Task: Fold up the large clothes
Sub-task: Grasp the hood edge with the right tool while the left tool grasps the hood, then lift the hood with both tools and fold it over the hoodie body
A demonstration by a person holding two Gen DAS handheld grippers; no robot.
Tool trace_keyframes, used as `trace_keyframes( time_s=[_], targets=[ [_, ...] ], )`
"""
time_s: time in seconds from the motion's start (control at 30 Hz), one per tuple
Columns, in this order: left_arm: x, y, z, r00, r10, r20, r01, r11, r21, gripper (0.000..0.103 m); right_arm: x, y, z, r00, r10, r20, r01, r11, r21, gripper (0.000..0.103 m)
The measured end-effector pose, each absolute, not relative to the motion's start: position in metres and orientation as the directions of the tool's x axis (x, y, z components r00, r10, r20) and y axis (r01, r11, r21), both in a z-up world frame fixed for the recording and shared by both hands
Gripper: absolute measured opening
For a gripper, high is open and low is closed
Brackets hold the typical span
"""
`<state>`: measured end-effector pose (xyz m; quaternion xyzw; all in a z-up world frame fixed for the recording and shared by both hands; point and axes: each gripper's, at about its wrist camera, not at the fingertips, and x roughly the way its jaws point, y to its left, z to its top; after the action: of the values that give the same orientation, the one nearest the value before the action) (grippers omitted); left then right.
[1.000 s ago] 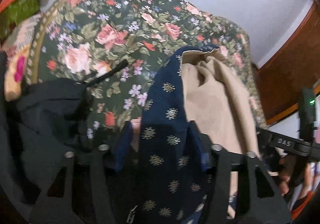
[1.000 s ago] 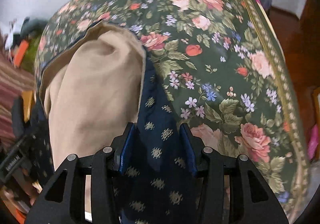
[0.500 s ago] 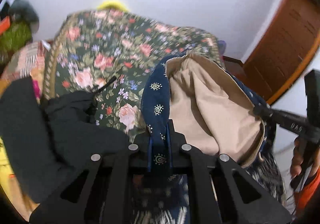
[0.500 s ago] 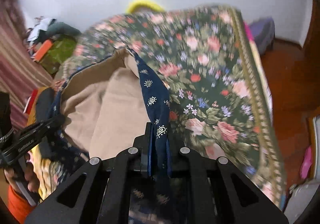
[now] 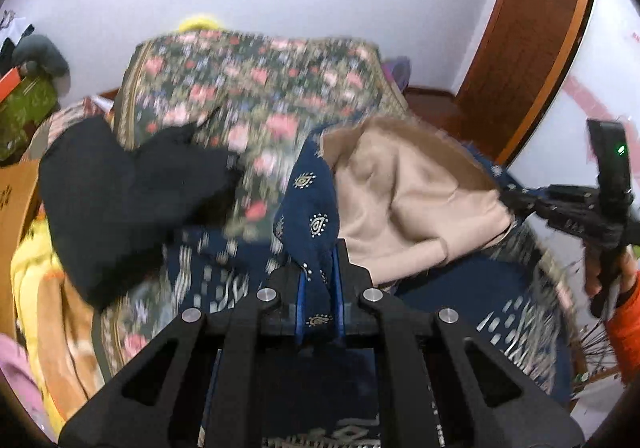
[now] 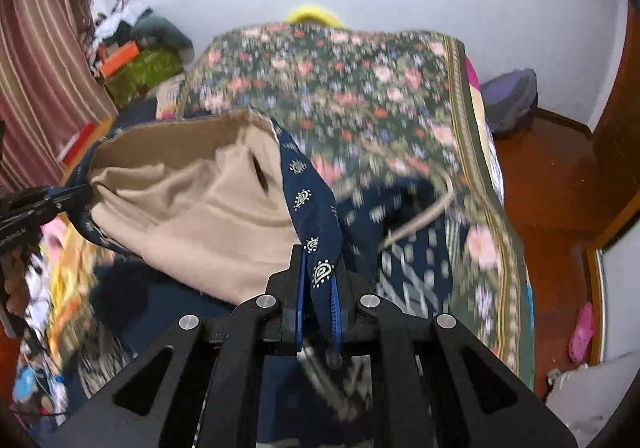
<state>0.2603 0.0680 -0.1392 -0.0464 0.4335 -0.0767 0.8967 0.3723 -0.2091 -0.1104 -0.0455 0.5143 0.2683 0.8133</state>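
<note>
A large navy garment (image 5: 312,215) with small gold paisley marks and a tan lining (image 5: 408,199) hangs lifted over a bed. My left gripper (image 5: 318,296) is shut on one navy edge of it. My right gripper (image 6: 318,296) is shut on another navy edge (image 6: 308,203), with the tan lining (image 6: 200,207) bulging to its left. Each view catches the other gripper off to one side, pinching the far edge: the right gripper (image 5: 520,199) in the left wrist view, the left gripper (image 6: 76,191) in the right wrist view. The garment's lower part trails down on the bed, blurred.
The bed wears a dark floral cover (image 6: 352,87). A black garment (image 5: 120,191) lies heaped at its left, beside yellow and orange cloth (image 5: 36,288). Clutter and a green box (image 6: 140,71) sit by a striped curtain. A wooden door (image 5: 532,31) and red-brown floor (image 6: 552,199) lie to the right.
Both grippers went from open around the navy edges to shut on them, then rose and drew back from the bed, lifting the garment. The wall and door have come into view.
</note>
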Motion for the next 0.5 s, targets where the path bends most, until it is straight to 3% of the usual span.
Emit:
trace_keyframes(
  time_s=[0.2,0.27,0.4,0.5],
  targets=[
    [0.251,0.073,-0.207,0.480,-0.119,-0.869,0.037,0.993,-0.115,0.013,0.364,-0.218,-0.142,0.271,0.350,-0.897,-0.447,0.871,0.204,0.009],
    [0.252,0.074,-0.217,0.455,-0.118,-0.883,0.030,0.993,-0.117,0.017,0.365,-0.217,-0.138,0.276,0.350,-0.895,-0.448,0.871,0.202,0.011],
    [0.256,0.075,-0.206,0.450,-0.066,-0.890,0.006,0.997,-0.070,0.041,0.364,-0.208,-0.124,0.290,0.320,-0.902,-0.485,0.862,0.150,0.013],
    [0.261,0.077,-0.189,0.480,-0.069,-0.874,0.027,0.998,-0.064,0.042,0.363,-0.202,-0.112,0.310,0.326,-0.893,-0.520,0.844,0.127,0.023]
  ],
)
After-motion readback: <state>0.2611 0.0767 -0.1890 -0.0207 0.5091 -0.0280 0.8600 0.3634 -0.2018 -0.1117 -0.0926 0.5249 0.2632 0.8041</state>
